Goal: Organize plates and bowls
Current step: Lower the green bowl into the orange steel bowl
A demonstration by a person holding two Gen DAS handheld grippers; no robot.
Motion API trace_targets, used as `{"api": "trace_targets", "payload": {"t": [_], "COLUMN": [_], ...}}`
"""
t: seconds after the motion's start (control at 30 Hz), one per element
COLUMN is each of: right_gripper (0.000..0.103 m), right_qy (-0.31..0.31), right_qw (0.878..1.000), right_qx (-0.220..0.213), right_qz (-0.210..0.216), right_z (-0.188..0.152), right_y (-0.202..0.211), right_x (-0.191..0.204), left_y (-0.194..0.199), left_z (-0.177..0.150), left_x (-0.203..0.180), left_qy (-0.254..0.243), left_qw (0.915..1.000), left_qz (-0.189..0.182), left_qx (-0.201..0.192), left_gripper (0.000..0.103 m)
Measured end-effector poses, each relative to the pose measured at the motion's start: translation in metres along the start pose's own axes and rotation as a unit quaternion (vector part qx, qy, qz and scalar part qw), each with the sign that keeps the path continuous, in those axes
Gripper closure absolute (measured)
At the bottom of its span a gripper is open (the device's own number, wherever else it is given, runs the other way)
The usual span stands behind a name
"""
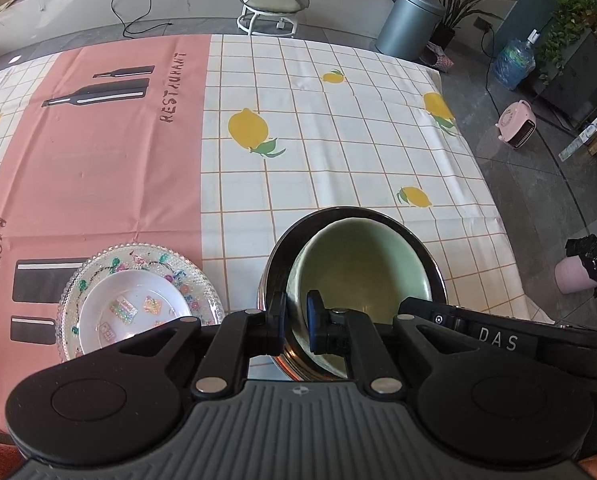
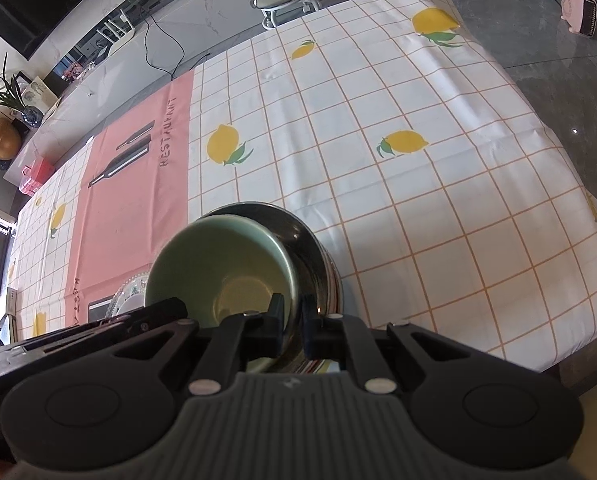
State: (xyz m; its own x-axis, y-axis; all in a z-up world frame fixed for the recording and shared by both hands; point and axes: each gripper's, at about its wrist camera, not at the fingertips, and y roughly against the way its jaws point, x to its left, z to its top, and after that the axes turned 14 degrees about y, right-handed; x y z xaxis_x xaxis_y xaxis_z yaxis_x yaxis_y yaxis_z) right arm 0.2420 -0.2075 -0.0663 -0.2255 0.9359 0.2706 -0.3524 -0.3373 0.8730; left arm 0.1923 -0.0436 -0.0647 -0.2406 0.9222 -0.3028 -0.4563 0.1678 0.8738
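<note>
- Left wrist view: left gripper point(image 1: 296, 312) pinched narrow over the near-left rims of two nested bowls. Outer finger sits outside the steel bowl point(image 1: 276, 256), inner finger inside the green bowl point(image 1: 362, 256). Both rims lie between the pads; which one the pads press cannot be told.
- Right wrist view: right gripper point(image 2: 292, 314) likewise narrow, clamped on the near-right rim of the green bowl point(image 2: 218, 256). One finger is inside it, the other in the gap against the steel bowl point(image 2: 318, 256).
- Green bowl sits tilted inside the steel bowl, at the near edge of the table, on the checked lemon tablecloth point(image 1: 338, 140).
- Left view only: glass plate point(image 1: 202, 280) with a white dish point(image 1: 98, 312) stacked in it, just left of the bowls on the pink runner point(image 1: 98, 152). The right gripper's body enters at the right.
- Right view shows only a sliver of that glass plate point(image 2: 132, 286), behind the left gripper's body.
- Beyond the far edge of the table: stool point(image 1: 272, 4), grey bin point(image 1: 410, 20).
</note>
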Motion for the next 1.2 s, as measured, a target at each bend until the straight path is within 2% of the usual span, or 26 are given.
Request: {"api": "trace_targets", "payload": {"t": [0.27,0.5,0.63,0.73,0.77,0.87,0.93,1.0,1.2], "right_gripper": [0.097,0.096,0.092,0.082,0.074,0.069,0.060,0.053,0.038], "right_qy": [0.012,0.013,0.014,0.019,0.022,0.029,0.022,-0.003,-0.112], "right_qw": [1.000,1.000,0.999,0.999,0.998,0.996,0.995,0.995,0.988], "right_qx": [-0.009,-0.018,-0.029,-0.046,-0.054,-0.081,-0.094,-0.102,-0.104], "right_qz": [-0.011,-0.007,-0.005,-0.002,0.000,-0.005,-0.011,-0.009,0.003], "right_z": [0.003,0.004,0.004,0.004,0.004,0.002,0.000,-0.005,-0.025], "right_y": [0.001,0.007,0.013,0.022,0.025,0.037,0.043,0.046,0.033], "right_x": [0.001,0.001,0.001,0.002,0.003,0.004,0.002,-0.006,-0.030], "left_y": [-0.001,0.012,0.023,0.033,0.037,0.045,0.047,0.048,0.035], "left_z": [0.000,0.006,0.007,0.008,0.008,0.007,0.007,0.007,0.007], "left_x": [-0.002,-0.001,-0.001,-0.004,-0.005,-0.002,0.004,0.015,0.055], "left_qy": [-0.019,-0.024,-0.036,-0.050,-0.054,-0.057,-0.049,-0.028,0.069], "left_qw": [0.9998,0.9995,0.9984,0.9962,0.9952,0.9926,0.9915,0.9907,0.9873], "left_qz": [0.004,-0.003,-0.032,-0.055,-0.062,-0.079,-0.088,-0.097,-0.107], "left_qx": [0.000,-0.018,-0.030,-0.046,-0.053,-0.072,-0.082,-0.092,-0.094], "left_gripper": [0.091,0.089,0.088,0.080,0.078,0.069,0.059,0.052,0.042]}}
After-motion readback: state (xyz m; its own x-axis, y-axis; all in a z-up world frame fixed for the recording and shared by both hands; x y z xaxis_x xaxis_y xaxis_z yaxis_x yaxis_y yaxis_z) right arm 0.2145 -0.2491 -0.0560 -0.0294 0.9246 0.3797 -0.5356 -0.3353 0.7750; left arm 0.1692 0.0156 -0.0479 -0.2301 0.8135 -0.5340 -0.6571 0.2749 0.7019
